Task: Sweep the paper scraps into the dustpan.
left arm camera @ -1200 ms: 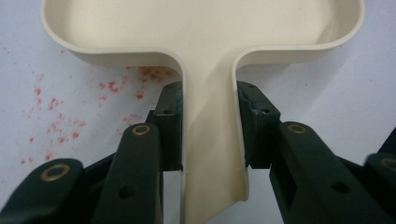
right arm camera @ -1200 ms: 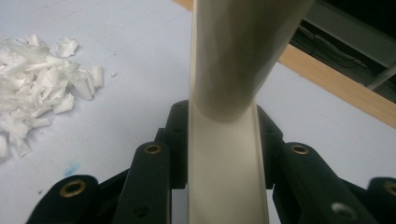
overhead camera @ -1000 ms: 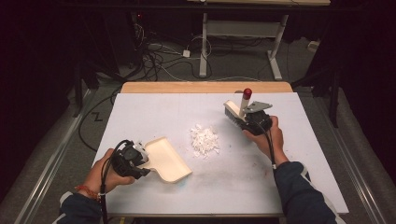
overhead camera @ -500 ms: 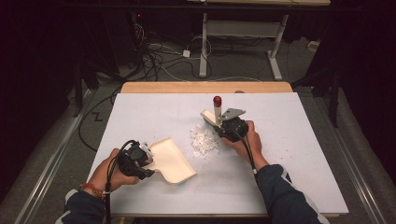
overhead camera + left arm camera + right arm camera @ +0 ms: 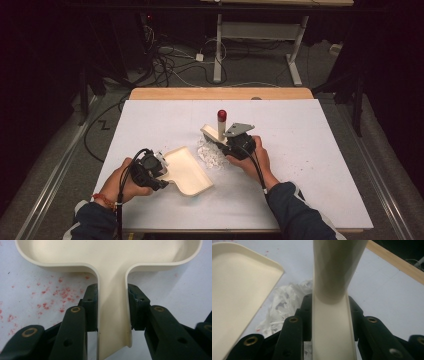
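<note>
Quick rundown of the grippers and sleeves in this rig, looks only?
Both the left gripper and right gripper are black, with brass-coloured rivets on the linkages. A black cable trails from each. The right one carries a grey three-cornered plate. Sleeves are dark blue; a red band circles the left wrist.

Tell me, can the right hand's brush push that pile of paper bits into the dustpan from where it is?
Probably yes. The brush in the right gripper sits right behind the paper bits, and the dustpan, held by the left gripper, lies just beyond, its open edge toward them, with nothing between.
</note>
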Tool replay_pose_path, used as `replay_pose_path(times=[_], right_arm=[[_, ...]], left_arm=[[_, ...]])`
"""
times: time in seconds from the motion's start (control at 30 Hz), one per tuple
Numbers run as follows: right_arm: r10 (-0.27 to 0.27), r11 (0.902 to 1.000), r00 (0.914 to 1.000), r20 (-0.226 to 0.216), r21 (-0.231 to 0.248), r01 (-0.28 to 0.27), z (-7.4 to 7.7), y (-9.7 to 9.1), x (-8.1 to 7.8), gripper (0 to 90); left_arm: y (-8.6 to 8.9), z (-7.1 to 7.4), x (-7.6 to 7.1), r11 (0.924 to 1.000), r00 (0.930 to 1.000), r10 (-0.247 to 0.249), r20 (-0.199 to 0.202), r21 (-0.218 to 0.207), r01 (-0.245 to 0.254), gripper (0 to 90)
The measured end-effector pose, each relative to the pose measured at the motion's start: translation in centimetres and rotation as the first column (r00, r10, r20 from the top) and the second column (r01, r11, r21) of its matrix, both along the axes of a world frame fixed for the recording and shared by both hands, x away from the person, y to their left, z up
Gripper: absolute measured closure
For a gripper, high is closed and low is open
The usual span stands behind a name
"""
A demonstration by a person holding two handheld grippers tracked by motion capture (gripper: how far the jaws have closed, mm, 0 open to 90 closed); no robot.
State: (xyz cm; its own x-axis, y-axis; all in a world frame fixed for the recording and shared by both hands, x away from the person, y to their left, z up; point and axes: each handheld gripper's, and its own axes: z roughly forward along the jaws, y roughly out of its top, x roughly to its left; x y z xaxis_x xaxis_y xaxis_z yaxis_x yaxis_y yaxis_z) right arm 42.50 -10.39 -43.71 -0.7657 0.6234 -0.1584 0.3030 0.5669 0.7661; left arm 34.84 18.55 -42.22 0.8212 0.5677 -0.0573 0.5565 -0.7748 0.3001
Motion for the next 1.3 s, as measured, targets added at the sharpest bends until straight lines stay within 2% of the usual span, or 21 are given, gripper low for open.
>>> replay_pose_path(times=[0.17, 0.2, 0.43, 0.63, 0.7, 0.73, 0.77, 0.87, 0.93, 1.03, 1.17, 1.3], right_arm=[[0.047, 0.9988, 0.9989, 0.003, -0.012, -0.047, -0.1, 0.4, -0.8, 68.0], [0.051, 0.9987, 0.9987, -0.003, 0.005, -0.051, 0.0, 0.5, -1.0, 68.0], [0.124, 0.9921, 0.9921, -0.016, 0.019, -0.124, 0.3, 1.6, -2.3, 68.0], [0.210, 0.9768, 0.9772, -0.033, 0.052, -0.208, 0.6, 3.0, -3.8, 68.0], [0.240, 0.9698, 0.9704, -0.025, 0.051, -0.239, 0.9, 3.4, -4.1, 68.0], [0.246, 0.9679, 0.9694, 0.001, 0.054, -0.245, 1.5, 3.4, -4.3, 68.0], [0.246, 0.9679, 0.9694, 0.001, 0.054, -0.245, 1.5, 3.4, -4.3, 68.0], [0.227, 0.9704, 0.9735, 0.024, 0.079, -0.228, 2.6, 3.0, -4.2, 68.0], [0.198, 0.9740, 0.9794, 0.041, 0.104, -0.201, 3.4, 2.4, -4.0, 68.0], [0.146, 0.9814, 0.9877, 0.055, 0.117, -0.152, 4.2, 1.3, -3.3, 68.0], [0.056, 0.9933, 0.9973, 0.049, 0.099, -0.060, 3.9, 0.1, -1.7, 68.0], [-0.023, 0.9985, 0.9983, 0.054, 0.051, 0.020, 2.8, -0.3, 0.4, 68.0]], left_arm=[[0.0, 0.0, 0.4, 1.0000, 0.9999, 0.005, -0.012, 0.004, -0.005, 63.2], [-0.1, 0.0, 0.4, 1.0000, 0.9999, 0.005, -0.012, 0.007, -0.005, 63.2], [-0.5, 0.0, 0.7, 0.9999, 1.0000, 0.007, -0.004, 0.013, -0.007, 63.2], [-0.6, -0.2, 0.7, 0.9999, 0.9999, 0.010, -0.008, 0.011, -0.010, 63.2], [-0.6, -0.2, 0.7, 0.9999, 0.9999, 0.012, -0.007, 0.009, -0.011, 63.2], [-0.6, -0.2, 0.7, 0.9999, 0.9999, 0.011, -0.008, 0.010, -0.011, 63.2], [-0.6, -0.2, 0.7, 0.9998, 0.9999, 0.009, -0.007, 0.015, -0.009, 63.2], [-0.6, -0.2, 0.7, 0.9998, 0.9999, 0.011, -0.007, 0.014, -0.011, 63.2], [-0.6, -0.3, 0.7, 0.9999, 0.9999, 0.010, -0.004, 0.012, -0.010, 63.2], [-0.6, -0.4, 0.7, 0.9998, 1.0000, 0.007, -0.007, 0.016, -0.007, 63.3], [-0.7, -0.6, 0.7, 0.9998, 0.9999, 0.009, -0.011, 0.019, -0.008, 63.2], [-0.7, -0.6, 0.7, 0.9998, 0.9997, 0.016, -0.018, 0.016, -0.015, 63.2]])
